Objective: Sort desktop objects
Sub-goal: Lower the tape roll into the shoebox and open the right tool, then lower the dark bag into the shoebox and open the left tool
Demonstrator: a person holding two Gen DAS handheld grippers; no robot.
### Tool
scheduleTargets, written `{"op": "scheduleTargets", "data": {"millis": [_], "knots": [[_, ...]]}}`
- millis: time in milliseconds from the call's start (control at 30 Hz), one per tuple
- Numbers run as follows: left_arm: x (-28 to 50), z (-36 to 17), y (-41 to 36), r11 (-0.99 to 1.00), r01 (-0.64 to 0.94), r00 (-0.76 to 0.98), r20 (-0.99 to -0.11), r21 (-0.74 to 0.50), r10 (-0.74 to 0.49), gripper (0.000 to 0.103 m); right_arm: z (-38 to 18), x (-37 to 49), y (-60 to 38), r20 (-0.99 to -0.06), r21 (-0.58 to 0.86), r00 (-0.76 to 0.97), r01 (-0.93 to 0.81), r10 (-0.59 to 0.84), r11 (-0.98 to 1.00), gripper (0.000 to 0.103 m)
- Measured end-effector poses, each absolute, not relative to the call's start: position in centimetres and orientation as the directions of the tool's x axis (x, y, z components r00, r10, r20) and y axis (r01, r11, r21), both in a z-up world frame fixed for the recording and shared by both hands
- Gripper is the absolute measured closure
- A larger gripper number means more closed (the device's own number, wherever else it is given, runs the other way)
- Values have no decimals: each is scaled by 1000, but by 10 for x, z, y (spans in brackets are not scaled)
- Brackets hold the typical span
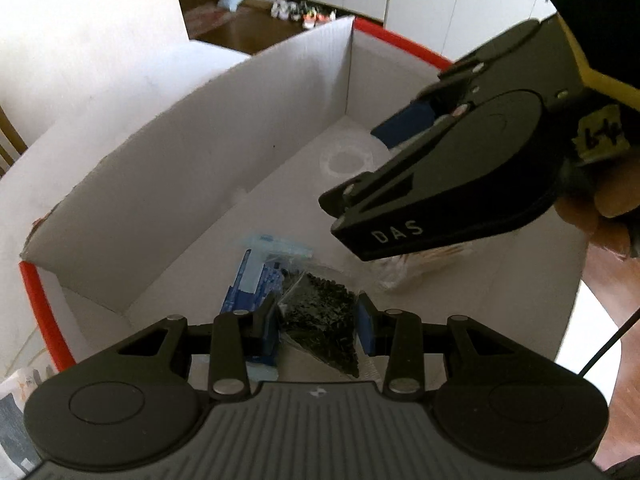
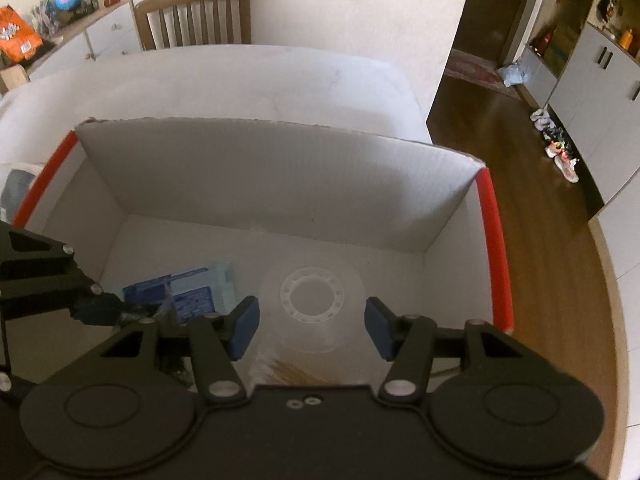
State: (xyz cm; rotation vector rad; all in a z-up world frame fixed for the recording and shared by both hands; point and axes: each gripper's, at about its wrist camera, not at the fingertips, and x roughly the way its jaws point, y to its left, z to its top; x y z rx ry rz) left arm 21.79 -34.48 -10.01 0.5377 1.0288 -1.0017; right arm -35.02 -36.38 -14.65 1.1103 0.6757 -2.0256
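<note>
**Clerk:** Item one, nearest to you?

**Operator:** My left gripper (image 1: 316, 328), tipped steeply down into the white box (image 1: 240, 128). Its blue pads (image 1: 366, 328) are closed on a clear bag of small black pieces (image 1: 320, 312); the bag hangs between them, just above the box floor.

**Clerk:** Item two?

**Operator:** A blue-printed packet (image 1: 256, 276), lying flat on the box floor just behind and left of that bag. In the right wrist view the same packet (image 2: 192, 292) sits at the left of the floor.

**Clerk:** Your right tool?

**Operator:** My right gripper (image 2: 312, 324), also pitched down over the box. Its jaws stand about half apart. A clear wrapper of pale sticks (image 2: 292, 372) shows low between the pads, but I cannot tell whether they press on it. From the left view the gripper (image 1: 400, 136) comes in from the upper right, a hand (image 1: 600, 216) on its grip, with the wrapper (image 1: 416, 268) just beneath it.

**Clerk:** Farther in?

**Operator:** A clear tape roll (image 2: 312, 296), flat on the floor mid-box, apart from the packet.

**Clerk:** Beyond?

**Operator:** The box's far wall and red-edged sides (image 2: 496, 248), the white table (image 2: 240, 80) under it, then a wooden chair (image 2: 196, 16).
</note>
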Motion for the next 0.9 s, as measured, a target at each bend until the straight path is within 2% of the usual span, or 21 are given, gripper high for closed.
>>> {"op": "scheduleTargets", "data": {"millis": [500,900], "knots": [[221,-121,-365,424,900,35,-951,-104,-307,66,-165,-370,-386,-930,-88,-285,785,-231,-613,46],[225,-120,-366,413,903,15,-951,-120,-309,65,-173,-376,-391,-952,-42,-224,771,-209,-635,46]]}}
